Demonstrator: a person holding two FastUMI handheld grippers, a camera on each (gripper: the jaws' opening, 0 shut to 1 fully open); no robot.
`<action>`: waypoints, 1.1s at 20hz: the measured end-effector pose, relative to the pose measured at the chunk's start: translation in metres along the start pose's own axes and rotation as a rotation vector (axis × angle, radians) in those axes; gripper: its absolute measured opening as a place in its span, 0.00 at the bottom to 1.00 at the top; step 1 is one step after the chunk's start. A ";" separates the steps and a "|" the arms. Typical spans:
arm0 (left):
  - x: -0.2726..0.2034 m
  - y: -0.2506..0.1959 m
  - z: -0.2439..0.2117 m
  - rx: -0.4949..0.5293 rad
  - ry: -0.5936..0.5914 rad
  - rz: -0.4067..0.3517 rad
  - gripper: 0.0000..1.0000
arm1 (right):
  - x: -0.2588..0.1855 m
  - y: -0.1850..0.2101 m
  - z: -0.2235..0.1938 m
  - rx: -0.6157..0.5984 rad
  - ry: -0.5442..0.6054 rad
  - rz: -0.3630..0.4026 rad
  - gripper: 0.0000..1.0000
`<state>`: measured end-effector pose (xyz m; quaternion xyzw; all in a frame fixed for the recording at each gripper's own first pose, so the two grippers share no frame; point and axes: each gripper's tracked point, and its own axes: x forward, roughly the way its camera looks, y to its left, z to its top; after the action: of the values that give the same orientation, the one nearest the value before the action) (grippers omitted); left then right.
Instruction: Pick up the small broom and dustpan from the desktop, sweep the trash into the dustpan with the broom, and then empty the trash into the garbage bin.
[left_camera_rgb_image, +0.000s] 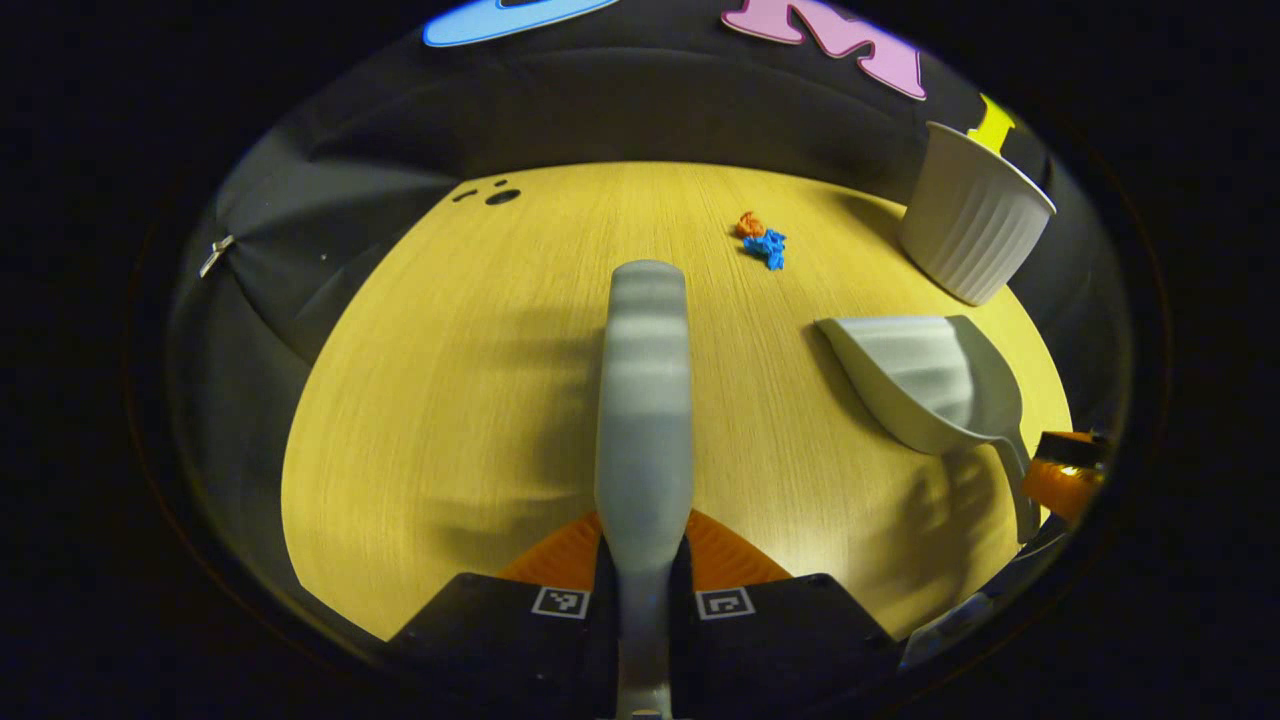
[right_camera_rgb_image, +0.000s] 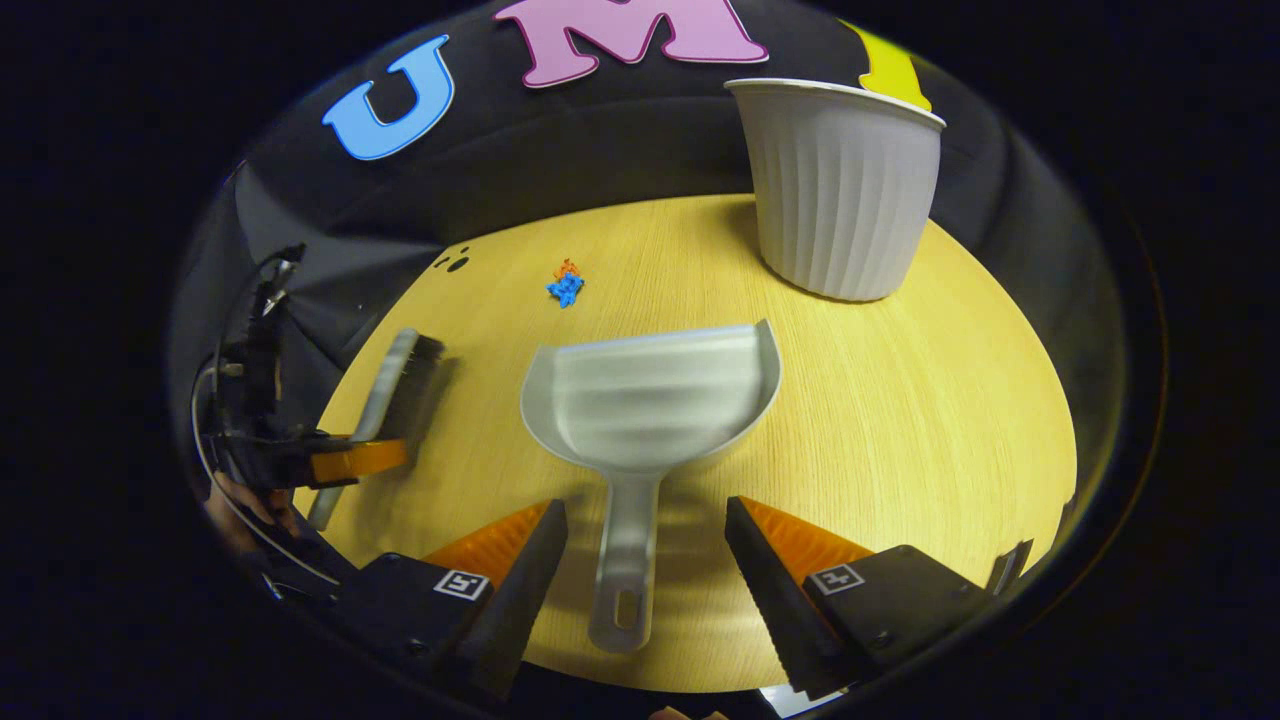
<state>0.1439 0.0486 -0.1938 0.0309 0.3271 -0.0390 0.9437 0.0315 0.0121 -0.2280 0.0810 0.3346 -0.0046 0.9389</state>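
Note:
My left gripper (left_camera_rgb_image: 645, 548) is shut on the handle of the small grey broom (left_camera_rgb_image: 643, 400), which points forward over the wooden desktop (left_camera_rgb_image: 450, 400). In the right gripper view that gripper (right_camera_rgb_image: 345, 462) holds the broom (right_camera_rgb_image: 395, 385) at the left, bristles facing right. The grey dustpan (right_camera_rgb_image: 650, 400) lies flat on the desktop, its handle pointing back between the spread fingers of my right gripper (right_camera_rgb_image: 645, 530), which is open and not touching it. The dustpan (left_camera_rgb_image: 930, 385) also lies right of the broom. Small blue and orange trash scraps (left_camera_rgb_image: 765, 242) (right_camera_rgb_image: 567, 285) lie farther ahead.
A white ribbed garbage bin (right_camera_rgb_image: 840, 190) (left_camera_rgb_image: 975, 215) stands at the back right of the desktop, beyond the dustpan. Small dark holes (right_camera_rgb_image: 455, 262) mark the far left of the tabletop. The black cloth wall surrounds the table.

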 end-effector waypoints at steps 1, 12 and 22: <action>-0.007 0.000 0.002 -0.006 -0.017 0.002 0.24 | 0.006 0.000 -0.005 -0.003 0.021 -0.012 0.99; -0.052 0.002 -0.008 -0.103 -0.070 0.058 0.24 | 0.064 -0.009 -0.014 -0.002 0.160 -0.120 0.85; -0.035 0.010 -0.009 -0.165 -0.025 0.053 0.24 | 0.068 -0.012 -0.007 -0.032 0.186 -0.051 0.38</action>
<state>0.1114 0.0611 -0.1790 -0.0388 0.3166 0.0129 0.9477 0.0791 0.0049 -0.2779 0.0573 0.4222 -0.0157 0.9046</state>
